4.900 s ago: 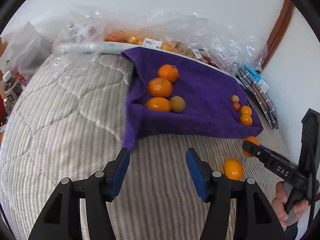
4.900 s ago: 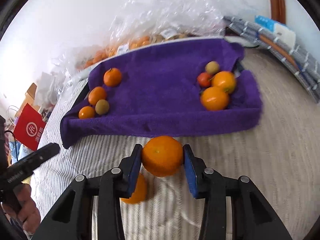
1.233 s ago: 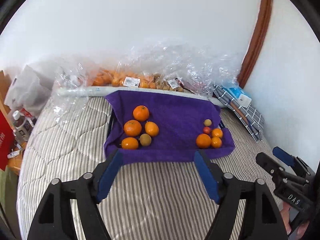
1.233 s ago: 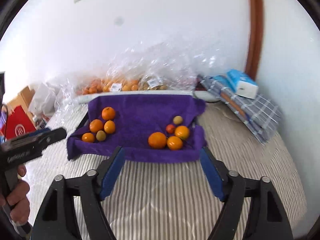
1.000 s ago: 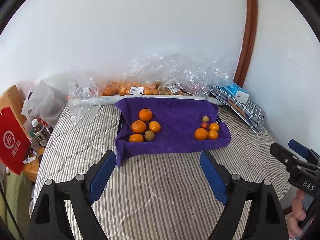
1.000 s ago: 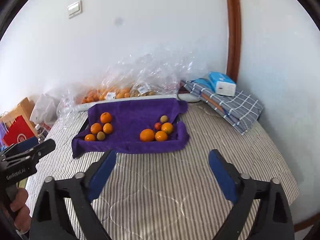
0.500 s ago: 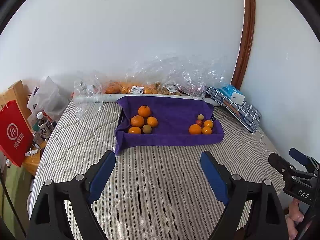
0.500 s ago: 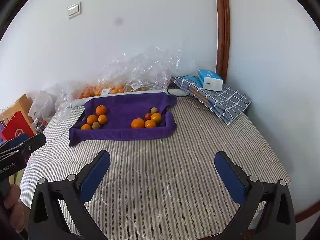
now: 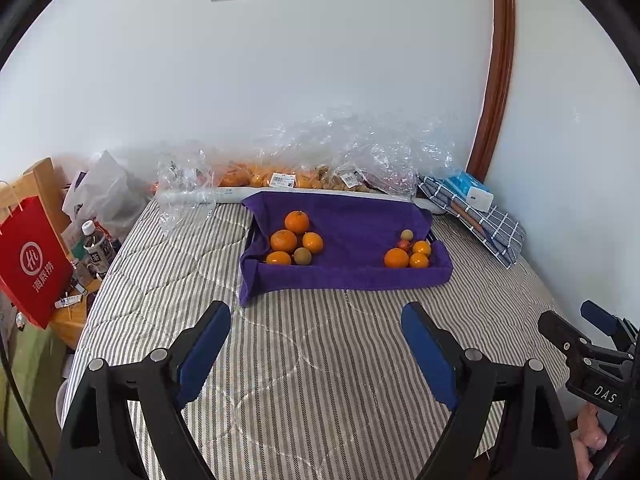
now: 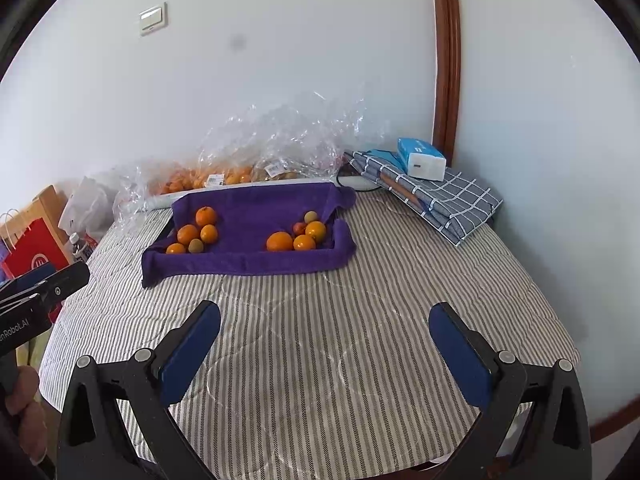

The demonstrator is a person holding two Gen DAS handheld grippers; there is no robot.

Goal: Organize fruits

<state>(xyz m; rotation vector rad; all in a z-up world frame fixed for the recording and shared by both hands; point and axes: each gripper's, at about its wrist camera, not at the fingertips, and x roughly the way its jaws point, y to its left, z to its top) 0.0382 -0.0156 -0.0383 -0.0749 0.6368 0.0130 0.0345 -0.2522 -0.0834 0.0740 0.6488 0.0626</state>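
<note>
Grey-and-white striped quilted bed cover [image 9: 304, 360] fills the ground under both sets of fingers. Purple towel-lined tray [image 9: 360, 276] sits well ahead of the fingertips, centred between them in both views. On the towel – left cluster of four orange mandarins plus one greenish-brown fruit [image 9: 294, 240], ahead of the left gripper's left finger; right cluster of three orange mandarins with a small red fruit and a pale green one [image 9: 408, 250], ahead of its right finger. Left gripper [image 9: 316, 348] spread wide, nothing between the blue pads. Right gripper [image 10: 324, 348] has just been opening, jaws wide apart, nothing between them – both fruit clusters lie far ahead, inside the span of its fingers.
</note>
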